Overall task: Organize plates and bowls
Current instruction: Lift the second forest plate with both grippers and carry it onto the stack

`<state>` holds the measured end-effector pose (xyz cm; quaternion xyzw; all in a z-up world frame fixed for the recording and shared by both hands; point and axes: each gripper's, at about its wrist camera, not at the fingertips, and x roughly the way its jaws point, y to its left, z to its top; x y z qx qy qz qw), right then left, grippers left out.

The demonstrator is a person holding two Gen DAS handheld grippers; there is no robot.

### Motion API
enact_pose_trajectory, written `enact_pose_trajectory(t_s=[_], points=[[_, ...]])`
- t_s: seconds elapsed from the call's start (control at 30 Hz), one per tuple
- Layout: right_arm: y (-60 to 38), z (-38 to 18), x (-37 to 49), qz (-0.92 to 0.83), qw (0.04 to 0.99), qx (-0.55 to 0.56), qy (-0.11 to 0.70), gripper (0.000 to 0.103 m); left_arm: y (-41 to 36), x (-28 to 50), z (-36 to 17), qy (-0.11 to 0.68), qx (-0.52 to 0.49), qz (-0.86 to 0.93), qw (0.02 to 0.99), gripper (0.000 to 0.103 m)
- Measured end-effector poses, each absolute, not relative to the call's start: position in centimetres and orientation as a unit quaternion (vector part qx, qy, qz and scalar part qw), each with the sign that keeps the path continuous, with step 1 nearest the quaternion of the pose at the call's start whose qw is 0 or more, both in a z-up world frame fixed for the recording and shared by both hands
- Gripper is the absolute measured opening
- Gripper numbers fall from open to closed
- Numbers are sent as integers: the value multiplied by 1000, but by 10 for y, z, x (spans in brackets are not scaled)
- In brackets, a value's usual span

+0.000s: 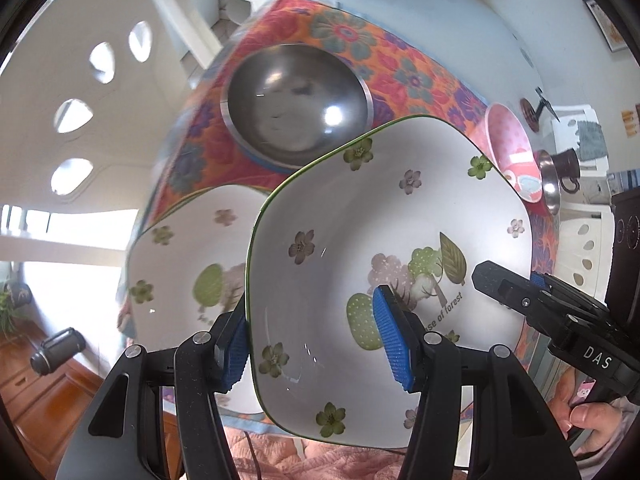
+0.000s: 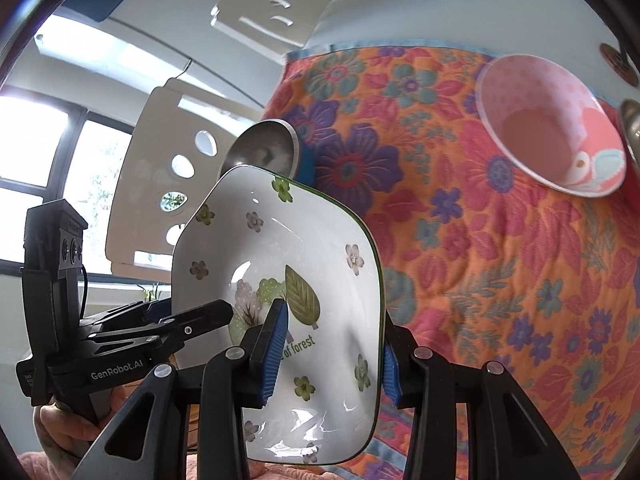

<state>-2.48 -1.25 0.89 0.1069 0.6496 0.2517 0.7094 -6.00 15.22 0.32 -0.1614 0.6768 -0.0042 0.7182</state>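
gripping opposite edges of one white floral plate (image 1: 360, 240), both grippers hold it raised and tilted above the flowered cloth (image 2: 500, 280). left gripper (image 1: 316, 344): its blue ribbed pads (image 1: 390, 340) clamp the plate's rim, one pad against the inner face beside the printed trees, the other behind the outer edge. right gripper (image 2: 332, 352): its pads (image 2: 276, 344) pinch the opposite rim in the same way, one on the decorated face by the leaf print, the other mostly hidden behind the edge. in the left wrist view the right gripper's black body enters from the lower right, with the person's fingers (image 1: 588, 416) wrapped around its handle. a second white floral plate (image 1: 188, 264) of matching pattern lies lower, on the cloth's near edge, partly covered by the raised one; whether the two touch cannot be told. steel bowl (image 1: 296, 100): upright on the cloth, beyond both plates. pink bowl (image 2: 552, 128): standing on the cloth farther to the right, well apart from the steel bowl. white chair backs (image 2: 160, 184) with oval cut-outs stand beside the table.
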Motion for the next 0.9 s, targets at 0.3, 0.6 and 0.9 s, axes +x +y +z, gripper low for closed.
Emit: enact_pose_trajectory(t_s=[0.3, 0.6, 0.9], points=[[35, 5, -34, 278, 697, 79, 657, 42, 199, -75, 1, 672, -182, 18, 718, 53], [75, -10, -47, 293, 676, 62, 673, 42, 237, -87, -10, 672, -195, 37, 713, 53], [95, -45, -58, 284, 651, 60, 701, 42, 254, -91, -32, 673, -183, 35, 716, 53]])
